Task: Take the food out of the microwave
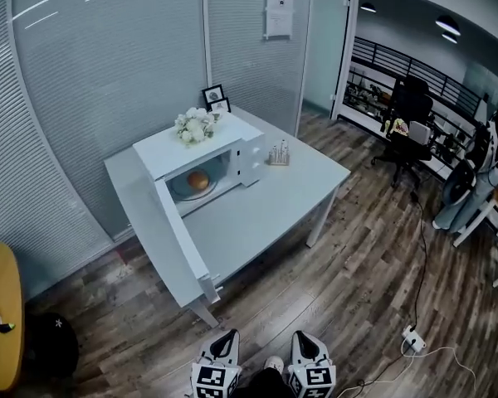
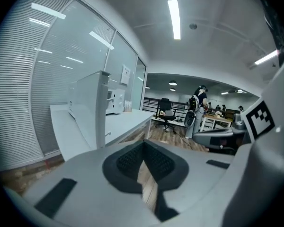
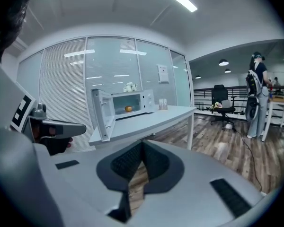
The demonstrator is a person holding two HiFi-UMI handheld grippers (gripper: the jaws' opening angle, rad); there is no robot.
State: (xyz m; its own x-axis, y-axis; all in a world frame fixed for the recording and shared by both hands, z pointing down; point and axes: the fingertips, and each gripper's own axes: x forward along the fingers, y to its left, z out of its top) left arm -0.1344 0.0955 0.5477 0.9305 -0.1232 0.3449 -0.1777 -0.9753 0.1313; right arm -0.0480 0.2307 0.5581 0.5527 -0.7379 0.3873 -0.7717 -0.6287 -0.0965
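Note:
A white microwave (image 1: 201, 157) stands on a white table (image 1: 257, 214) with its door (image 1: 176, 239) swung wide open toward me. Inside, an orange round piece of food (image 1: 198, 180) lies on a plate (image 1: 183, 191). The right gripper view also shows the food (image 3: 128, 109) in the open microwave (image 3: 132, 104), far ahead. My left gripper (image 1: 229, 339) and right gripper (image 1: 303, 338) are low at the near edge, above the wooden floor and well short of the table. Both are shut with nothing between the pads (image 2: 132, 160) (image 3: 128, 162).
White flowers (image 1: 194, 125) sit on the microwave, with picture frames (image 1: 215, 98) behind and a small bottle rack (image 1: 279, 154) beside it. A black office chair (image 1: 408, 131) stands to the right, a yellow round table (image 1: 0, 305) to the left, a power strip (image 1: 412, 339) on the floor. A person (image 3: 256, 96) stands far right.

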